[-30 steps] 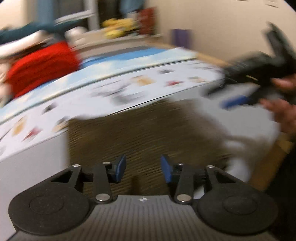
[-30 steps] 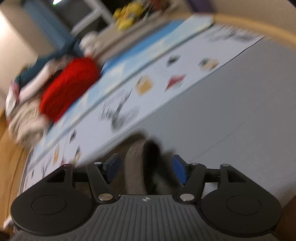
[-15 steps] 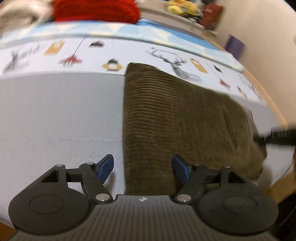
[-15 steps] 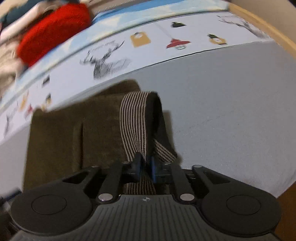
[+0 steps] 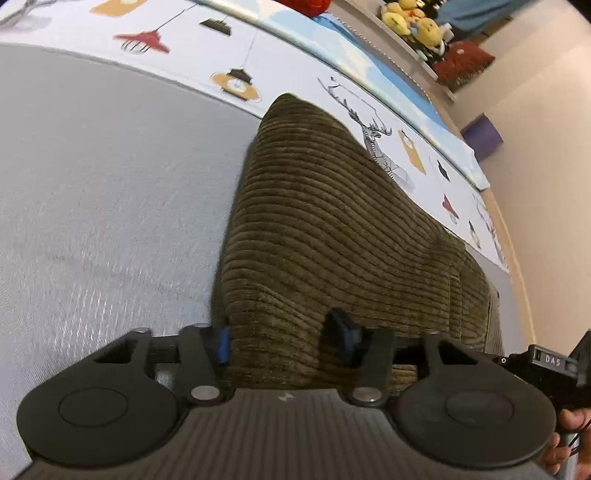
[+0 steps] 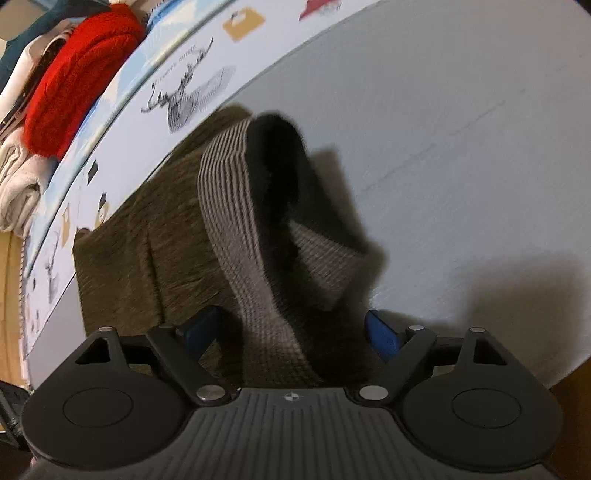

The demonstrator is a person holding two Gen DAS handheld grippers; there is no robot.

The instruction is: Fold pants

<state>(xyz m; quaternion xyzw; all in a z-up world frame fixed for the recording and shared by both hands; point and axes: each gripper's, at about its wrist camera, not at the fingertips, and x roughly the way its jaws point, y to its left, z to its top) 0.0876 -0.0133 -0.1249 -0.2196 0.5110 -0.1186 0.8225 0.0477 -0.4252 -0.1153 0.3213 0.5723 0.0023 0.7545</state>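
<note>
Up close, left gripper sits on the near corner of the pants, jaws partway apart and just been closing; the brown corduroy edge bunches between the blue pads, left pad against the side of the fold, right pad pressed into the top. Looks clamped on the fabric. Right gripper has its jaws spread wide, just been opening; the striped waistband loops up between them, and no pad presses on it. In the left view, the right gripper's black body shows at the lower right with a hand on it.

Further out, pants lie folded flat on the grey sheet, long side running away to the right in the left view. Waistband end is curled open, dark inside showing. Beyond the pants, a white printed cover with deer and lamp drawings, far edge of the pants overlapping it. Past that, a blue strip. Farthest: red knit on a clothes pile in the right view, yellow plush toys on a shelf, beige wall.
</note>
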